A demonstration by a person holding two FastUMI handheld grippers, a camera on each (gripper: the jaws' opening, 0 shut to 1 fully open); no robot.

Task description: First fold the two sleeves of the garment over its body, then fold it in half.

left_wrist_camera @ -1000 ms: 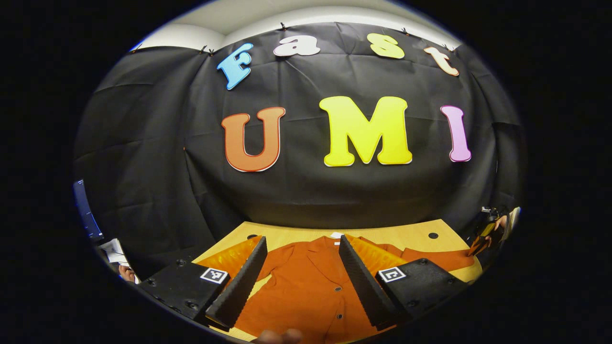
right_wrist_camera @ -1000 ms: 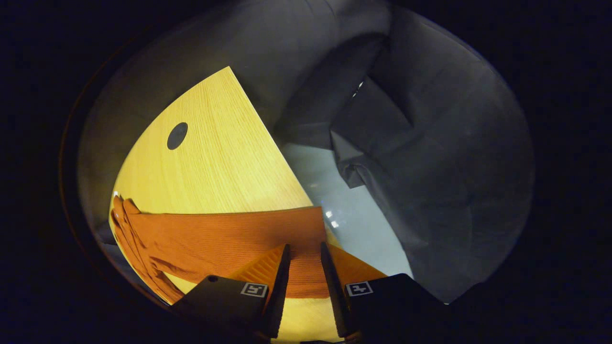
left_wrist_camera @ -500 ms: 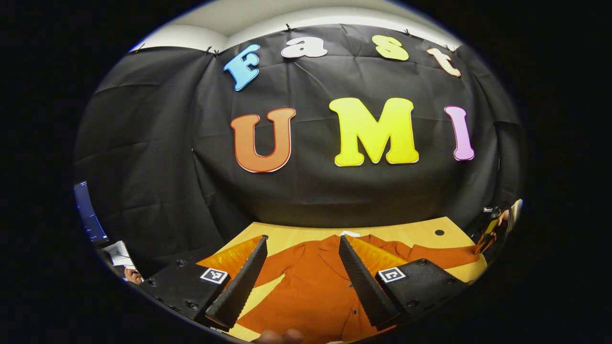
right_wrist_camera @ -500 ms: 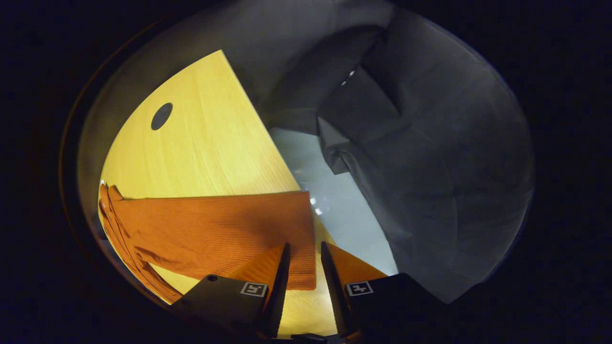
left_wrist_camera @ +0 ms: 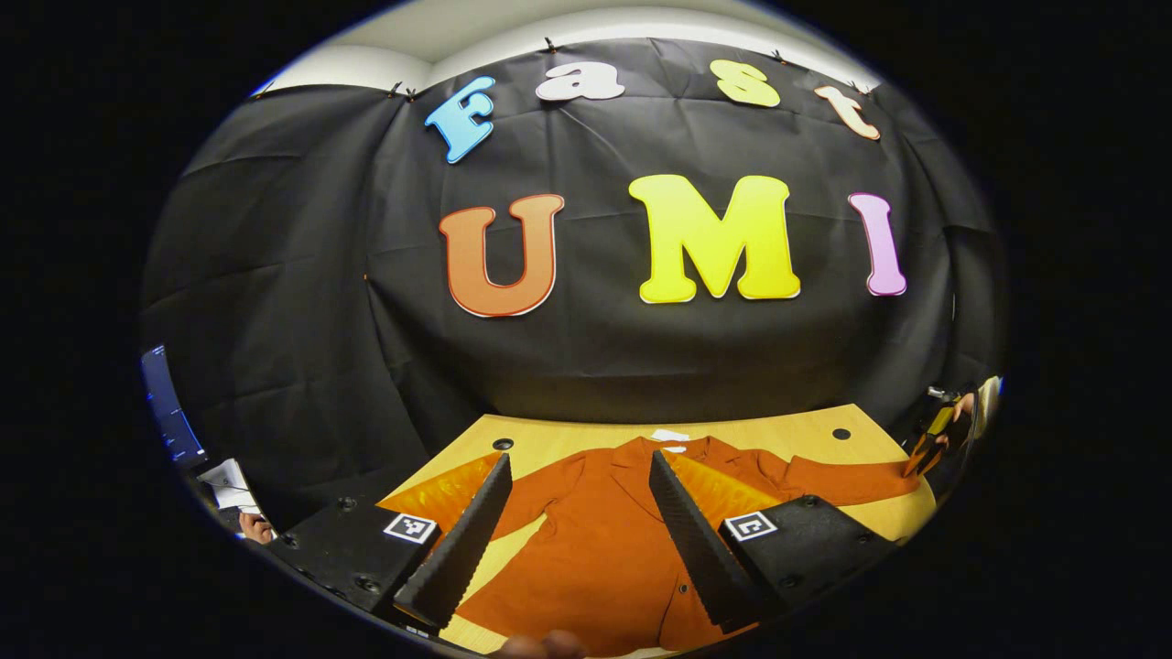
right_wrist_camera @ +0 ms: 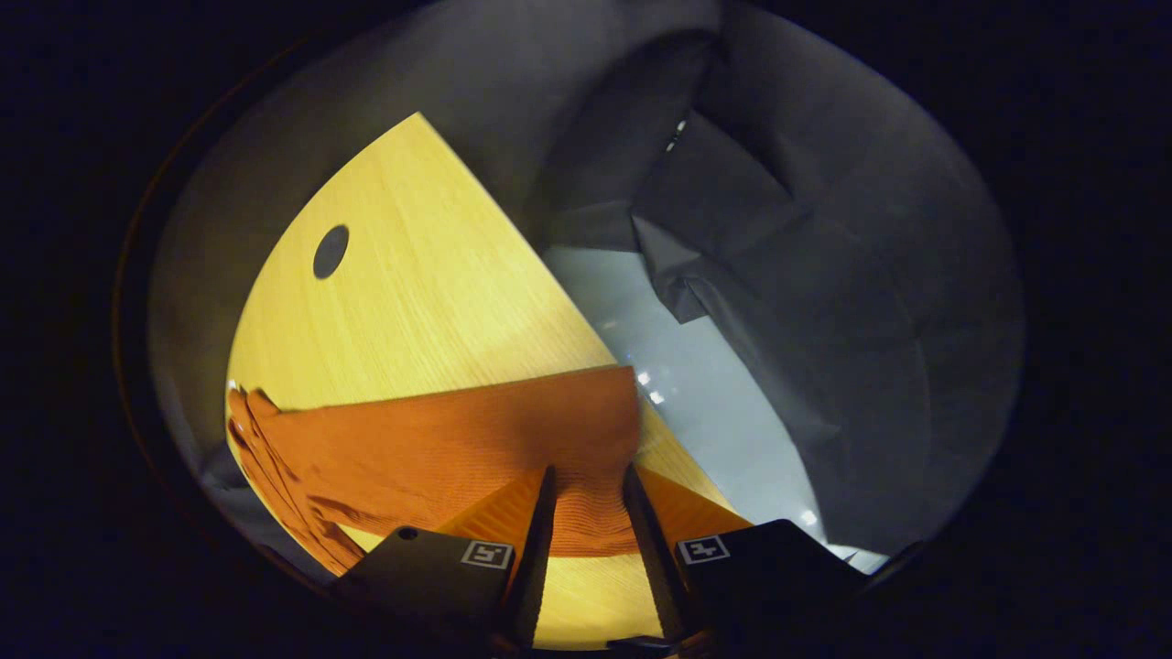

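Right gripper view: the right tongs (right_wrist_camera: pixel 586 549) stand apart around the sleeve (right_wrist_camera: pixel 476 439) end at the surface (right_wrist_camera: pixel 412 302) corner, not clamped. If they close too shallow, the cloth may slip. The left tongs (left_wrist_camera: pixel 577 540) hang apart above the spread jacket (left_wrist_camera: pixel 595 549).

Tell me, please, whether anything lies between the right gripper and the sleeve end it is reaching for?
Nothing visible does. In the right gripper view the right gripper has its fingers open straddling the sleeve near its cuff, on bare table. The garment body also lies uncovered.
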